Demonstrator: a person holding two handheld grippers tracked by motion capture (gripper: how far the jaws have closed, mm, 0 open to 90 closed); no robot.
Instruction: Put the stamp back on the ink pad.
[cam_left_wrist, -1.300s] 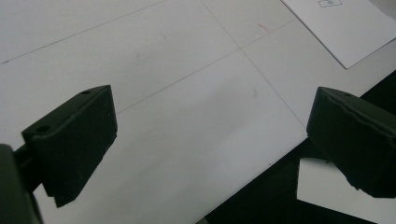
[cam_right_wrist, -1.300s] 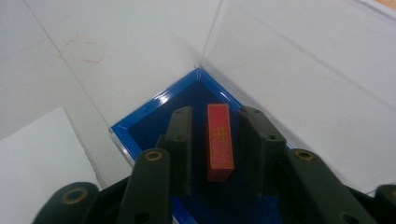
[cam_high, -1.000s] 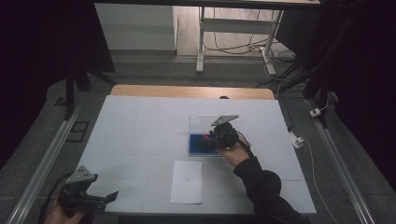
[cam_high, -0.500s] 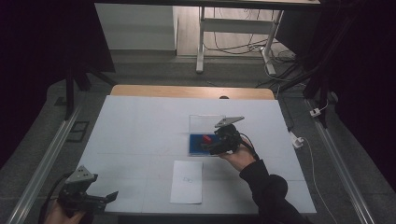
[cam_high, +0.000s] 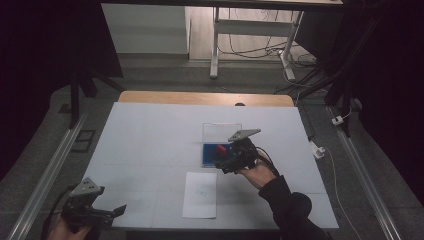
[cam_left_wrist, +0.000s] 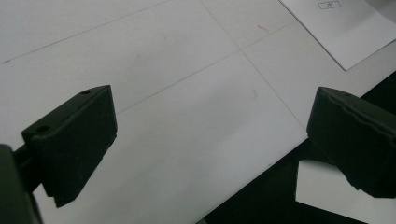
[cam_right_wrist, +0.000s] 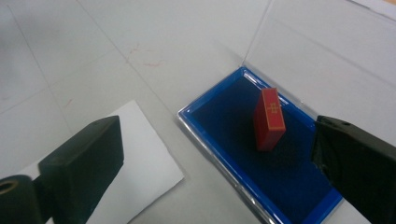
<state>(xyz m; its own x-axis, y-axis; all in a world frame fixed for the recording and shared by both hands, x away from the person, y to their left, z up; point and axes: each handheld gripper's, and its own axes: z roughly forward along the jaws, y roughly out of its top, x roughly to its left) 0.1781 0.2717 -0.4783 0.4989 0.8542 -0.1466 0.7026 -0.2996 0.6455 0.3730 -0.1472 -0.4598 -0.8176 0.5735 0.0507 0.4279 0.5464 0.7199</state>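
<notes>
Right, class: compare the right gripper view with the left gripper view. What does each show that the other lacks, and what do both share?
Right gripper view: a red block standing in a blue tray with its clear lid open, between the open jaws of the right claw.
Left gripper view: the table's near edge and the open left claw.
Both: the white table and the paper sheet.

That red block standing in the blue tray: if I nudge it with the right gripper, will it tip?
Probably. The red block stands on a narrow end and already leans, so a side push likely topples it. The dark blue pad under it in the blue tray looks soft, so poor footing. It looks rigid, so open jaws should clamp its flat faces.
</notes>
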